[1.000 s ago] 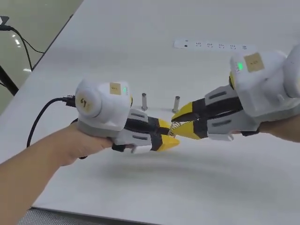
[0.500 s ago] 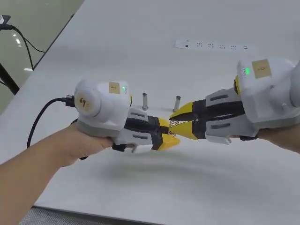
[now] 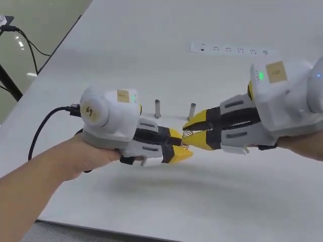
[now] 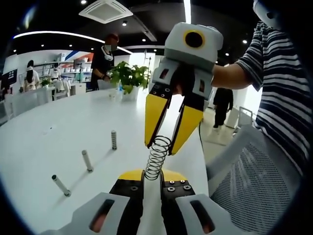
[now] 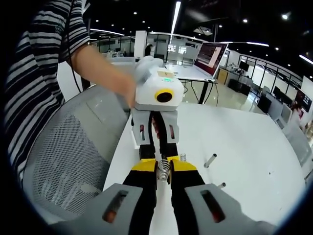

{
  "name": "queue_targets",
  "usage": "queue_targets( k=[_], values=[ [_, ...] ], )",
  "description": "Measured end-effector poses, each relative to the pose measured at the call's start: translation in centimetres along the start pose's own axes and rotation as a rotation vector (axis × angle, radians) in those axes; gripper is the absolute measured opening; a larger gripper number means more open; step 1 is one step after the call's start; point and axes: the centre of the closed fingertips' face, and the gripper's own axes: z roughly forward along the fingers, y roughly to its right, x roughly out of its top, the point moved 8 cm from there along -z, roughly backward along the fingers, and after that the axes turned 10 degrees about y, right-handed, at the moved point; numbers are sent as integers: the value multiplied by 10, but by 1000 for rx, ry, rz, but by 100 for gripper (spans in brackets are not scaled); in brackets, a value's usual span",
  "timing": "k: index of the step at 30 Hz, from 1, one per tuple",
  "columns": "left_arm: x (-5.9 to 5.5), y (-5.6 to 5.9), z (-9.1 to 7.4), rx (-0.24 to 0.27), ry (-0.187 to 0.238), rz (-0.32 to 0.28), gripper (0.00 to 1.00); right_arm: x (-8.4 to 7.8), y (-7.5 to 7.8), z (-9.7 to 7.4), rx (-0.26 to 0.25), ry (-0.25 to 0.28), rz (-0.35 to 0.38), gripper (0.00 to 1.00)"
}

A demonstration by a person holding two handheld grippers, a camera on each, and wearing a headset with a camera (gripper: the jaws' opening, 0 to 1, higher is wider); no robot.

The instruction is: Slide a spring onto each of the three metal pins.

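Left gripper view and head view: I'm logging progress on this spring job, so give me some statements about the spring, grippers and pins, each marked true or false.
1. The left gripper grips one end of the spring. True.
2. The right gripper is well away from the spring. False: its jaws close on the spring's other end.
3. The spring lies flat on the table. False: it hangs between the two grippers, off the table.
4. Three pins stand upright on the table. True.
5. The power strip lies nearer the person than the pins. False: it lies beyond them.
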Motion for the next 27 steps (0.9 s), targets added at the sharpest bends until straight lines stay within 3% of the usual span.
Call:
queue_targets(
  k=[15, 27],
  values=[
    [-4, -10, -16, 79, 5, -27, 14, -3, 5, -3, -11, -13, -1, 7],
    [-6, -17, -31, 163, 13, -29, 33, -5, 12, -5, -40, -18, 6, 7]
  ],
)
